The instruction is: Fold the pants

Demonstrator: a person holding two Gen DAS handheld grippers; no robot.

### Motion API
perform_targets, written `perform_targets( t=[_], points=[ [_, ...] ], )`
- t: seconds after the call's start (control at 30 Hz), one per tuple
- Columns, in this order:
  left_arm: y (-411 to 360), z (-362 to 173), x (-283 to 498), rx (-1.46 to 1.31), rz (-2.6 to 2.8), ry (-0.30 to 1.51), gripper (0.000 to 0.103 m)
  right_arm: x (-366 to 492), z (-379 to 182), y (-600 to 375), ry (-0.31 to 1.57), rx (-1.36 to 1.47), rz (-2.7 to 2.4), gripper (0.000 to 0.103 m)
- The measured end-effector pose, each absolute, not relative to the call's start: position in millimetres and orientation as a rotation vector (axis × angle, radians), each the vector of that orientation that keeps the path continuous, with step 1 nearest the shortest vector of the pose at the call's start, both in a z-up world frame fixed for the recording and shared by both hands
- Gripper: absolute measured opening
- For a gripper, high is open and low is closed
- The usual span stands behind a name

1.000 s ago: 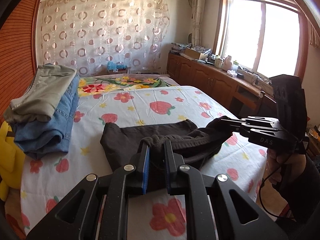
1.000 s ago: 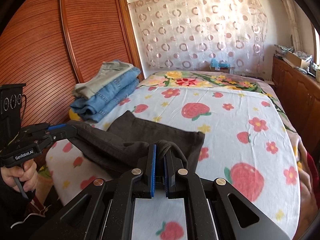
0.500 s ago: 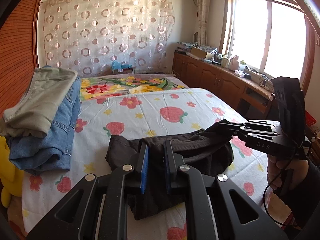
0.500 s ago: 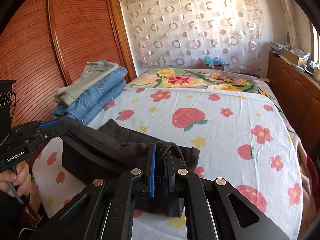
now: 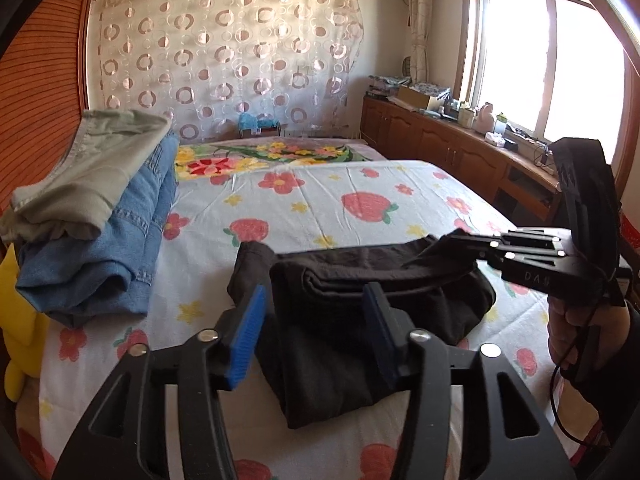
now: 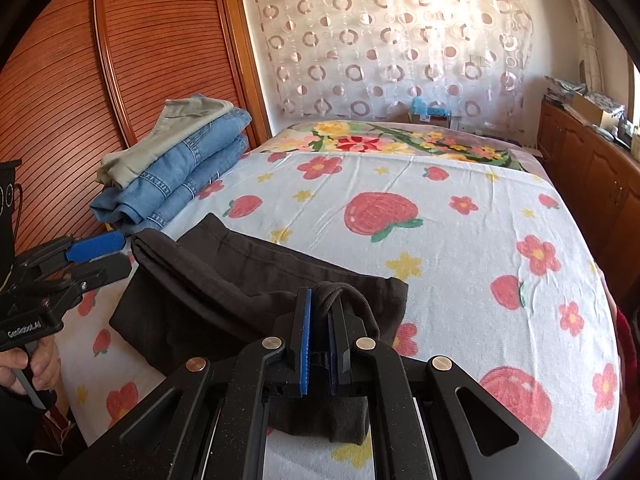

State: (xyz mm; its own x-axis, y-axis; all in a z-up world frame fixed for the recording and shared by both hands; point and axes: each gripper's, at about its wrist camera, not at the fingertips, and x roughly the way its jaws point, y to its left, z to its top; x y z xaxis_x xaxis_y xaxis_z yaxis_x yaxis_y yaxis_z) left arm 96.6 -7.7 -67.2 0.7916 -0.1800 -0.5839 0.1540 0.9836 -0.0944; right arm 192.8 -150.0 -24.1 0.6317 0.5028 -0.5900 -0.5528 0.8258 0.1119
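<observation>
Left wrist: left claw (image 5: 316,332) spread | right claw (image 6: 319,322) pinching dark pants (image 6: 240,280) (folded).

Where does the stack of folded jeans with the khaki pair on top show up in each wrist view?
Left wrist view: the stack of folded jeans fills the left edge, left of the dark pants.
Right wrist view: the stack sits upper left, against the wooden louvred door, beyond the pants.
Shared landmark: the circle-patterned curtain behind the bed.
</observation>
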Motion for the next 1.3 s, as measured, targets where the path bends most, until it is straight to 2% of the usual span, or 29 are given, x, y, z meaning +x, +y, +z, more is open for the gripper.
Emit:
perform_targets(
  t=[0.03,0.07,0.3,0.37,0.43,0.5,0.53,0.57,0.97,1.0,1.03,1.1,1.27,1.3],
  points=[
    [-6.9,-70.1,96.3,-0.045,-0.184,0.641,0.072,193.4,-23.8,-149.8,0.648,-0.084,0.606,0.006],
    [-5.8,-73.3,96.0,-0.050,-0.190,0.648,0.078,193.9,-24.0,-149.6,0.645,-0.086,0.607,0.006],
    [-3.5,-85.7,95.9,-0.043,-0.187,0.697,0.078,197.1,-24.1,-146.8,0.634,-0.100,0.609,0.006],
    [-4.1,-90.1,97.8,-0.030,-0.184,0.717,0.078,197.7,-24.1,-145.7,0.637,-0.111,0.595,0.013],
    [-4.2,-94.5,99.5,-0.024,-0.177,0.730,0.078,198.1,-24.0,-144.9,0.640,-0.123,0.579,0.015],
    [-3.9,-97.7,99.6,-0.024,-0.170,0.733,0.078,197.0,-22.4,-145.7,0.634,-0.132,0.568,0.025],
    [-3.3,-99.0,99.5,-0.024,-0.163,0.735,0.078,195.7,-21.0,-146.8,0.625,-0.136,0.559,0.039],
    [-2.5,-100.0,99.8,-0.025,-0.156,0.738,0.078,193.8,-19.4,-149.0,0.613,-0.135,0.548,0.046],
    [5.7,-104.7,90.2,-0.046,-0.129,0.750,0.078,160.6,-35.2,-189.8,0.692,-0.122,0.576,0.046],
    [6.4,-105.0,88.2,-0.050,-0.128,0.750,0.076,157.1,-37.3,-191.5,0.698,-0.125,0.579,0.046],
    [7.0,-105.4,86.7,-0.056,-0.131,0.752,0.069,154.3,-39.4,-193.4,0.704,-0.125,0.582,0.046],
    [7.2,-105.9,84.2,-0.067,-0.141,0.758,0.063,150.8,-42.9,-199.1,0.723,-0.121,0.591,0.044],
    [2.6,-106.5,76.8,-0.072,-0.187,0.766,0.038,145.4,-50.2,-206.5,0.758,-0.127,0.608,0.039],
    [1.6,-107.3,76.6,-0.073,-0.197,0.769,0.037,146.5,-52.0,-208.7,0.765,-0.128,0.611,0.038]
  ],
)
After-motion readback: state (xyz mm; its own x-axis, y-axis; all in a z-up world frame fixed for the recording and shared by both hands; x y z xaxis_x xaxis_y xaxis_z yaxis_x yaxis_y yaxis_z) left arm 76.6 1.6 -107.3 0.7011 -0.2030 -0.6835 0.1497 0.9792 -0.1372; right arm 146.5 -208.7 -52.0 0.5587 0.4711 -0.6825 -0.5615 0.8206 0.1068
